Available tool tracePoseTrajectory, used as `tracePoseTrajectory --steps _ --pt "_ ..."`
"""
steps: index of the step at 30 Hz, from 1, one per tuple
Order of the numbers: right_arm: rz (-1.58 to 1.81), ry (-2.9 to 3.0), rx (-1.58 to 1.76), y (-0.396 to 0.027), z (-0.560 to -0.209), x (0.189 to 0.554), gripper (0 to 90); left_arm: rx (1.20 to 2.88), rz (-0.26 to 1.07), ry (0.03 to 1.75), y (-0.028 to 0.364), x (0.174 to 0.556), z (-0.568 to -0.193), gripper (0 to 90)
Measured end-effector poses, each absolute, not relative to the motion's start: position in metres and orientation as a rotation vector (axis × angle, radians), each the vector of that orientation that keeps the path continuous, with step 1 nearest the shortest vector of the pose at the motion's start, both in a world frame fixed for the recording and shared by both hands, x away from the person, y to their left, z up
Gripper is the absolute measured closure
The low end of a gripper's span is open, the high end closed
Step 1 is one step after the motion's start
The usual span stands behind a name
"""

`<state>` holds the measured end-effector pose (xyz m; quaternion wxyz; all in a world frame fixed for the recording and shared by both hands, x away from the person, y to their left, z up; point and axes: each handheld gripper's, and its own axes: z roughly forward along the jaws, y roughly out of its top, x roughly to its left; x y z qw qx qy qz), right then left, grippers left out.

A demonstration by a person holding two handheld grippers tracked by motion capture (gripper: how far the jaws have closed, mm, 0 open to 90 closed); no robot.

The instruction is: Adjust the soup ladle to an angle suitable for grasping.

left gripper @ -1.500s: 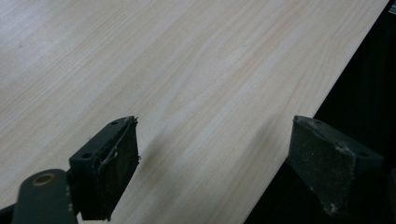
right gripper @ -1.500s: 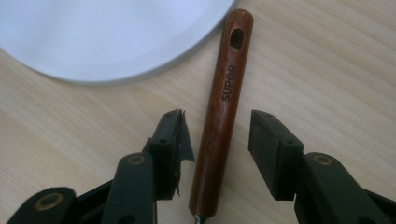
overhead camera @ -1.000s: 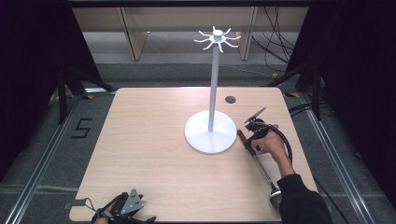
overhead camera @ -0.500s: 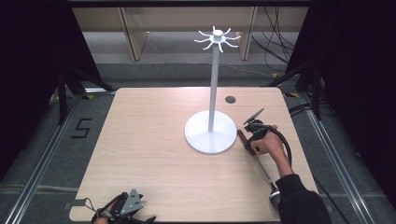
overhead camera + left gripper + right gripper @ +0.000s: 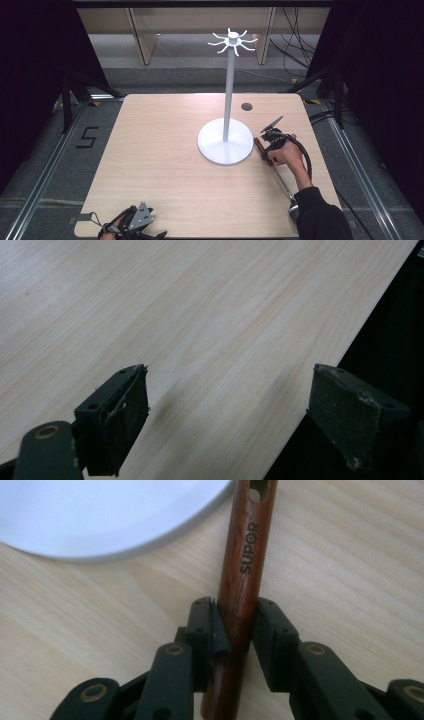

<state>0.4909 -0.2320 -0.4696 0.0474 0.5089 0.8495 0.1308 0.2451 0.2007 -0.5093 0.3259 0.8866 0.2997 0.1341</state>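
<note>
My right tool (image 5: 235,625), jaws just closing, pads clamped, wrist angled inward; my left tool (image 5: 227,415) rests low, jaws spread wide.

A reddish-brown wooden handle (image 5: 242,580), stamped SUPOR in dark letters, lies on a pale table (image 5: 150,165) of light wood grain beside the white round base (image 5: 225,142) of a white stand. The right gripper (image 5: 235,625) and left gripper (image 5: 225,410) are black, with brass-coloured rivets
</note>
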Motion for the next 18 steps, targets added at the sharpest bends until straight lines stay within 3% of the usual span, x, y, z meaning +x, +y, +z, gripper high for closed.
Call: tracePoseTrajectory --steps 18 --pt "0.766 2.539 1.425 -0.249 -0.412 0.461 74.1 2.334 0.343 0.791 0.2 0.244 -0.51 15.4"
